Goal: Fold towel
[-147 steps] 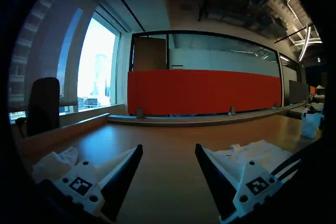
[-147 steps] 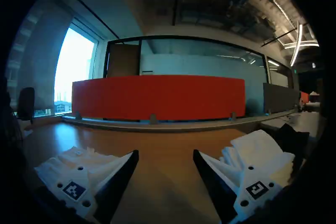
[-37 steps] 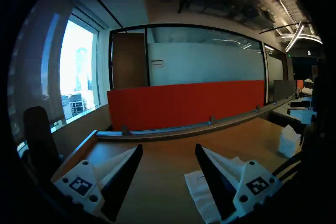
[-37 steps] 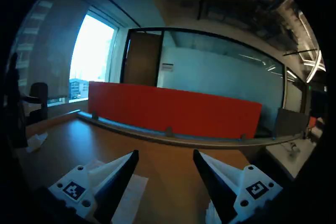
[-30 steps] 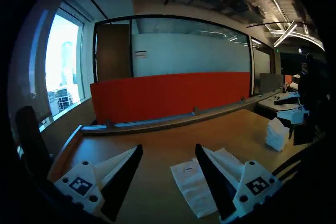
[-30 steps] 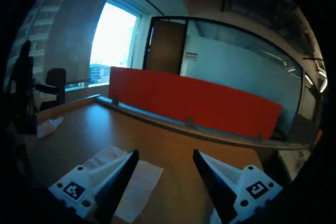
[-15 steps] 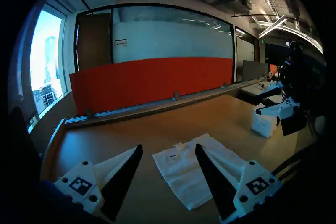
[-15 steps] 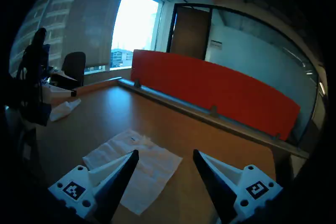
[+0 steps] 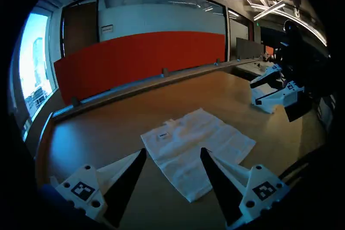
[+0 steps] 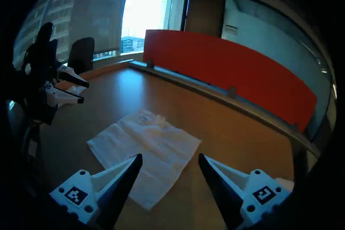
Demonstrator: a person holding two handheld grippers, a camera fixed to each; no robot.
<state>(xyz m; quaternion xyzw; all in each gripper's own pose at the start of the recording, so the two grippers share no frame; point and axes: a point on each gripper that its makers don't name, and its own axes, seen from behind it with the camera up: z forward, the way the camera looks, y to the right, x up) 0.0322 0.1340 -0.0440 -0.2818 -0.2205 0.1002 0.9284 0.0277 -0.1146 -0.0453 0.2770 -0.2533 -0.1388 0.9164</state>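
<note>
White towel (image 9: pixel 196 143) lies spread on the bench (image 9: pixel 129 109), dead centre. Left gripper (image 9: pixel 172 150) and right gripper (image 10: pixel 170 155) both gape open, empty. Right gripper view catches an office chair (image 10: pixel 82 55) at 10 o'clock; left gripper view, ceiling lights (image 9: pixel 269 10) at 1.

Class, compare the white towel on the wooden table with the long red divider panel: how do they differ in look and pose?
Colour: the white cloth towel is pale; the long red divider panel is bright red. Pose: the towel lies spread flat on the wooden table; the panel stands upright along the table's far edge. Surface: the towel is wrinkled; the panel looks smooth. Both are roughly rectangular.
</note>
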